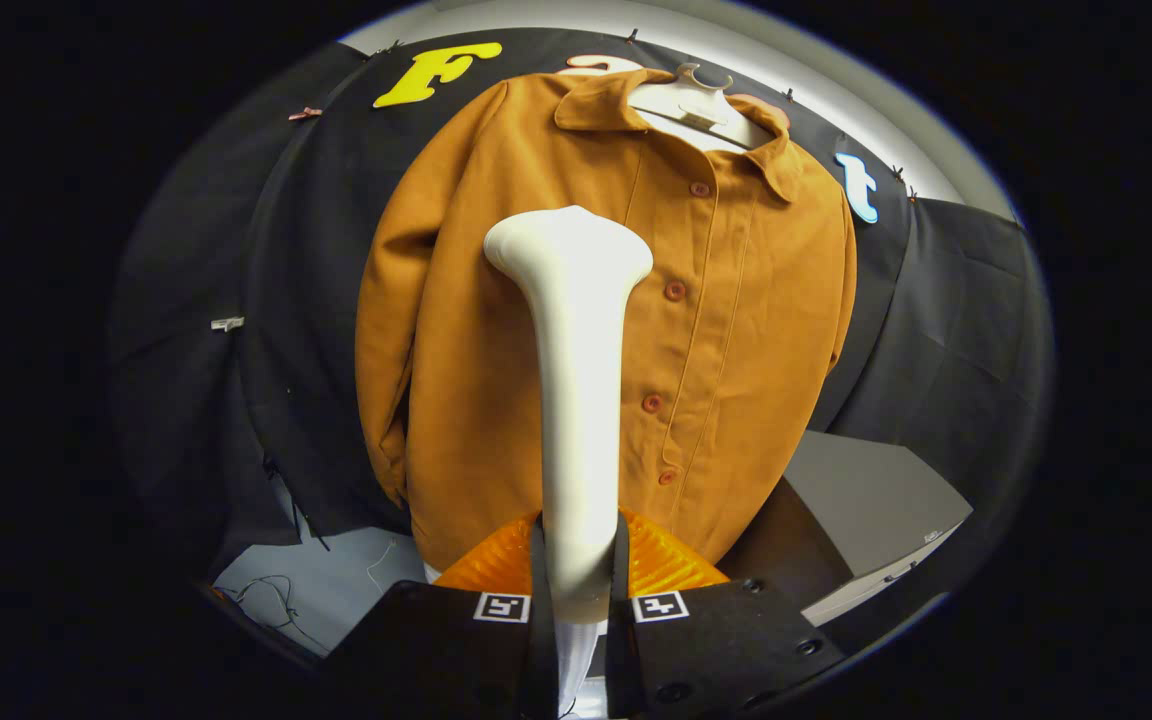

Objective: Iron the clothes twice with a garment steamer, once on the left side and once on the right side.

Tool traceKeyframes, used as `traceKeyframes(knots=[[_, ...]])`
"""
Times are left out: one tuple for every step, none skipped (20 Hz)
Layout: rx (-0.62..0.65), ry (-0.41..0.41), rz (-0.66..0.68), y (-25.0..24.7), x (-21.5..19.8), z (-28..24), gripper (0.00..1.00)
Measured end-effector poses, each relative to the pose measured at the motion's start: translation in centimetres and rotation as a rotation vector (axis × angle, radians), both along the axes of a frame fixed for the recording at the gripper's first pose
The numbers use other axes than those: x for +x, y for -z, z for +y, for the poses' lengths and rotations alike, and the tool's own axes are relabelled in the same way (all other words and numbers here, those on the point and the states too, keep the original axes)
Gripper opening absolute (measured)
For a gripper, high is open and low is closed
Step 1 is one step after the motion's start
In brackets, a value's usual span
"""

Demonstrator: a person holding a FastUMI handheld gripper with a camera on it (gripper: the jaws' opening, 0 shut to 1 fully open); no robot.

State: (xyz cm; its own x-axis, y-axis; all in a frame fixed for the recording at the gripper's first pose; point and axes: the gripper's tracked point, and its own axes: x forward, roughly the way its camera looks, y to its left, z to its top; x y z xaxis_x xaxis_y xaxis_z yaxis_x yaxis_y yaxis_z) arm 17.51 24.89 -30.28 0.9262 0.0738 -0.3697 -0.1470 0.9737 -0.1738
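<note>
Hand-held gripper (577, 570) clamps steamer (576, 380), whose head hides part of jacket (736, 330).

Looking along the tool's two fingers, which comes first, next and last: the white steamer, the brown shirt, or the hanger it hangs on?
1. The steamer: clamped between the tool's fingers, its head pointing ahead.
2. The shirt: just beyond the steamer's head, hanging against the black cloth.
3. The hanger: farthest, up at the shirt's collar.
</note>
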Motion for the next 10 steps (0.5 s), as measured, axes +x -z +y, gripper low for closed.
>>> traceKeyframes(knots=[[-0.007, 0.0, 0.015, 0.8, -0.4, -0.2, 0.23], [-0.013, 0.0, 0.029, 1.7, -0.6, -0.5, 0.22], [-0.016, 0.0, 0.045, 2.4, -0.7, -0.5, 0.22], [-0.018, -0.001, 0.06, 3.2, -1.0, -0.5, 0.22], [-0.019, -0.002, 0.078, 4.0, -1.3, -0.5, 0.22], [-0.02, -0.002, 0.094, 4.6, -1.7, -0.7, 0.22], [-0.02, -0.003, 0.108, 5.3, -2.0, -1.1, 0.22], [-0.021, -0.005, 0.121, 5.8, -2.3, -1.3, 0.22], [-0.023, -0.007, 0.131, 6.3, -2.4, -1.4, 0.22], [-0.026, -0.009, 0.139, 6.6, -2.7, -1.5, 0.22]])
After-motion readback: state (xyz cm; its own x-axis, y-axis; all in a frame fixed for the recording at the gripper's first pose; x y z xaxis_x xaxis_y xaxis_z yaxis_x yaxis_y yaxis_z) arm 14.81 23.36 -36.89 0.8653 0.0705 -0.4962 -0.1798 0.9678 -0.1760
